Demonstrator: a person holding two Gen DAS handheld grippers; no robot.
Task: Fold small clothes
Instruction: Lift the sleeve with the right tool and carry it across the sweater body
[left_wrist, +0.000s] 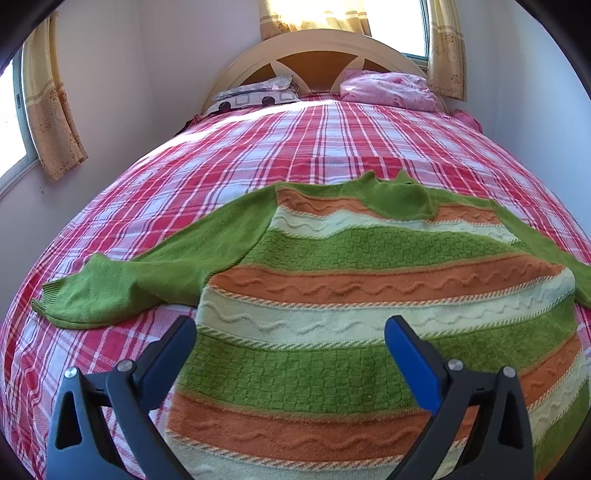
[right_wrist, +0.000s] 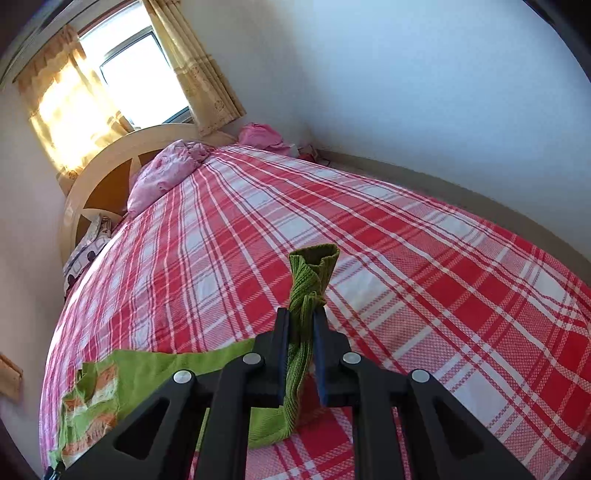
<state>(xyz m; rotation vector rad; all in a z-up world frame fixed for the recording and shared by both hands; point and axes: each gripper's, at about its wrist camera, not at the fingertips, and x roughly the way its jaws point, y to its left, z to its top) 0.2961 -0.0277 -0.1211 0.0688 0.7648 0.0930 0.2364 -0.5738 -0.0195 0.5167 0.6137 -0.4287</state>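
Note:
A small green, orange and cream striped sweater (left_wrist: 332, 295) lies flat on the bed, neck toward the headboard, its left sleeve (left_wrist: 110, 284) spread out to the left. My left gripper (left_wrist: 290, 330) is open and empty, hovering over the sweater's lower body. My right gripper (right_wrist: 301, 317) is shut on the cuff end of the right sleeve (right_wrist: 314, 269), which sticks up between its fingers. The sweater body (right_wrist: 96, 398) shows at the lower left of the right wrist view.
The bed has a red and white plaid cover (left_wrist: 295, 140). A patterned pillow (left_wrist: 255, 94) and a pink bundle (left_wrist: 388, 90) lie by the headboard (left_wrist: 314, 48). Walls stand close on both sides; curtained windows are behind and to the left.

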